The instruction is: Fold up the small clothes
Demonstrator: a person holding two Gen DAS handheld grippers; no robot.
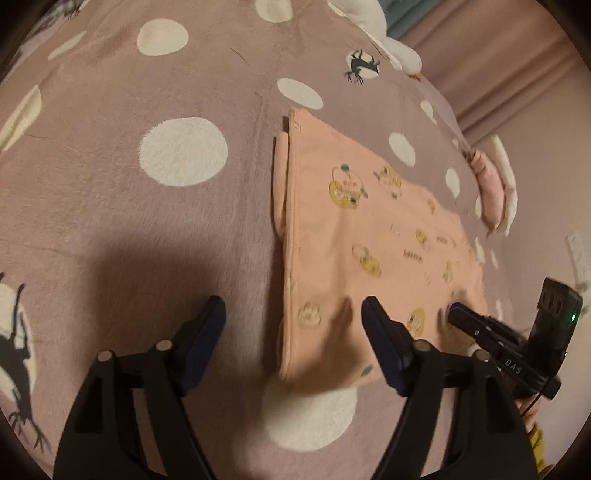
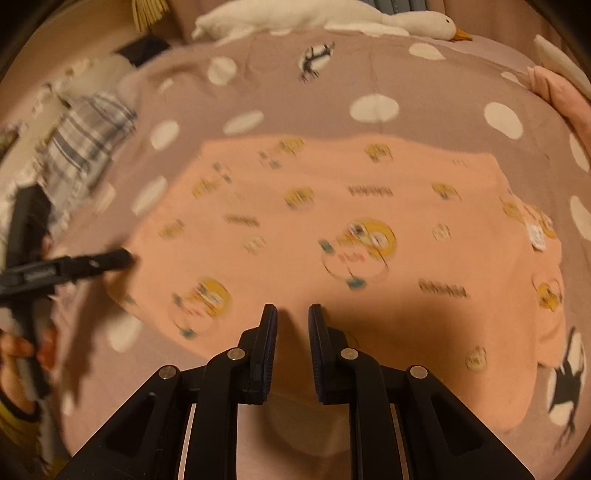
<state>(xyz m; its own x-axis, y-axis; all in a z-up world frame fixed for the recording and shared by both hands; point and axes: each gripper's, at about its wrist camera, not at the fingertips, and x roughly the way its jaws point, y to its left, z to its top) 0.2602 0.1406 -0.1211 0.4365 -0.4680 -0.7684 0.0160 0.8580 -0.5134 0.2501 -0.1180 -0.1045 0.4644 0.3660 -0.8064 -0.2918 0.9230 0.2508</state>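
A small peach garment (image 1: 373,236) printed with yellow cartoon figures lies flat on a mauve bedspread (image 1: 147,229) dotted with white circles. In the left wrist view its long axis runs from the near edge of the bed away toward the far right, with a straight folded edge along its left side and a narrow strip of cloth showing beyond that edge. In the right wrist view, which is blurred, the garment spreads wide from side to side.

The left gripper (image 1: 293,310) stands well open above the garment's near left edge: one finger is over the bare bedspread, the other over the cloth, and nothing is clamped between them. The right gripper (image 2: 292,314) has its fingers drawn close with a narrow gap, hovering over the garment's near edge; whether any cloth is pinched cannot be told.

A white plush goose (image 2: 332,18) lies along the far edge of the bed.
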